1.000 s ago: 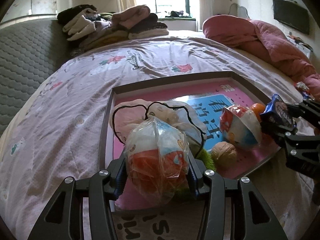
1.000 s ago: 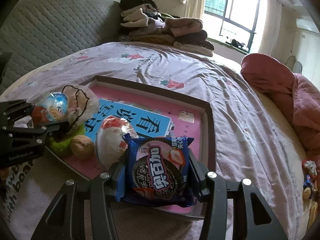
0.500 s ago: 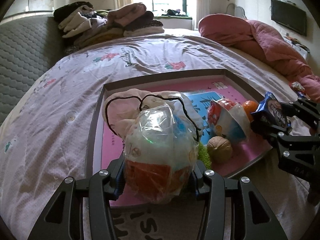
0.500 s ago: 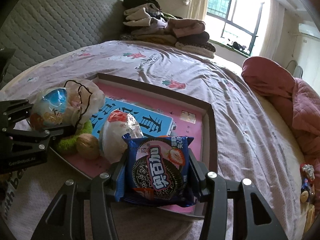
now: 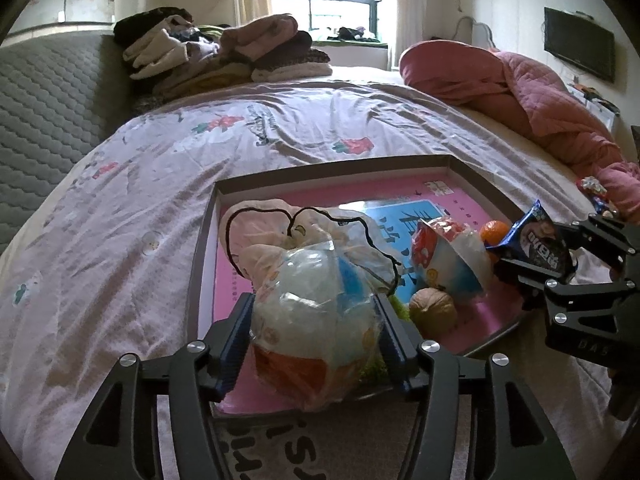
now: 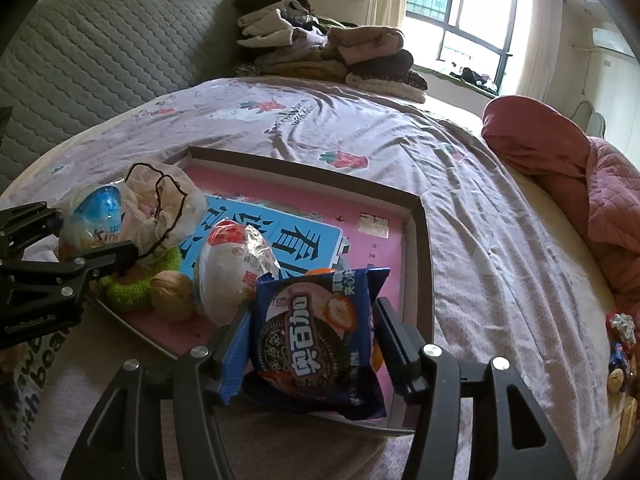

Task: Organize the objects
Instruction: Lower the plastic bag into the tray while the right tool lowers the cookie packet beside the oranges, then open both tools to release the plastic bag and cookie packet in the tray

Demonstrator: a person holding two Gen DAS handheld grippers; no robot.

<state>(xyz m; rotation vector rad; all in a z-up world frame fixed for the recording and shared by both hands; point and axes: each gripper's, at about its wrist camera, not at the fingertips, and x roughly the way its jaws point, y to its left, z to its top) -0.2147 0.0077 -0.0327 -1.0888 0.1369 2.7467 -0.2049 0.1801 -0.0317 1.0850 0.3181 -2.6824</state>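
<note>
A shallow box tray (image 5: pixel 332 168) with a pink floor lies on the bed; it also shows in the right wrist view (image 6: pixel 420 240). My left gripper (image 5: pixel 312 320) is shut on a wrapped egg-shaped toy (image 5: pixel 312 320) over the tray's near left corner. My right gripper (image 6: pixel 312 336) is shut on a blue cookie packet (image 6: pixel 316 336) over the tray's near right edge. In the tray lie a second wrapped egg (image 5: pixel 448 264), a walnut (image 5: pixel 434 312), an orange (image 5: pixel 493 230), a plastic bag (image 5: pixel 280 232) and a green knitted piece (image 6: pixel 136 280).
Folded clothes (image 5: pixel 216 52) are stacked at the bed's far end by the grey headboard (image 5: pixel 48 100). A pink quilt (image 5: pixel 520 92) lies at the right. Small wrapped snacks (image 6: pixel 620 344) sit on the bed's right edge. A printed towel (image 5: pixel 280 448) lies under the tray's near edge.
Both grippers have drawn back and risen a little from the tray with their loads still held. The toy egg has turned in the left gripper.
</note>
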